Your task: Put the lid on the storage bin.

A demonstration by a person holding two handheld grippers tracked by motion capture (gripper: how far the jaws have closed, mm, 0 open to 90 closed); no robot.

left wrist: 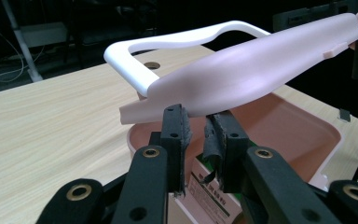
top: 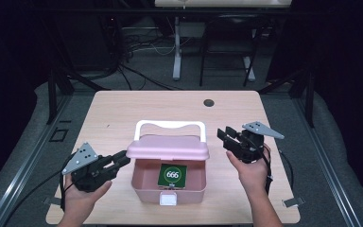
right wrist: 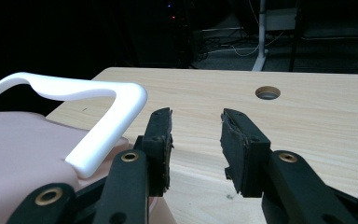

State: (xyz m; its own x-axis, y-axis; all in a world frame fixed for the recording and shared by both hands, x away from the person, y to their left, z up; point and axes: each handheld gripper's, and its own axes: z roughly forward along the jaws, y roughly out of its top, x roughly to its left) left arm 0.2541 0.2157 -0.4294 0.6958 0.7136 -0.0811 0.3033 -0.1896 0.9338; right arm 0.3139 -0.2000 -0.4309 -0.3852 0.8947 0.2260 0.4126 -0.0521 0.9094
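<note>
A pink box (top: 144, 187) stands on the table's near middle, its pink lid (top: 168, 147) raised partway and its white handle (top: 170, 124) behind. Inside lies a green card (top: 172, 175) marked 666. My left gripper (top: 125, 158) reaches in from the left. In the left gripper view its tips (left wrist: 196, 116) sit at the lid's (left wrist: 251, 70) near edge with a narrow gap and nothing pinched. A fingertip touches the lid's far end. My right gripper (top: 224, 135) hovers right of the lid; its jaws (right wrist: 196, 116) stand open and empty beside the handle (right wrist: 107, 121).
The wooden table (top: 118, 109) has a round cable hole (top: 209, 102) at the back right. A white latch (top: 168, 200) sits on the box's front wall. Beyond the table are desk legs and cables on a dark floor.
</note>
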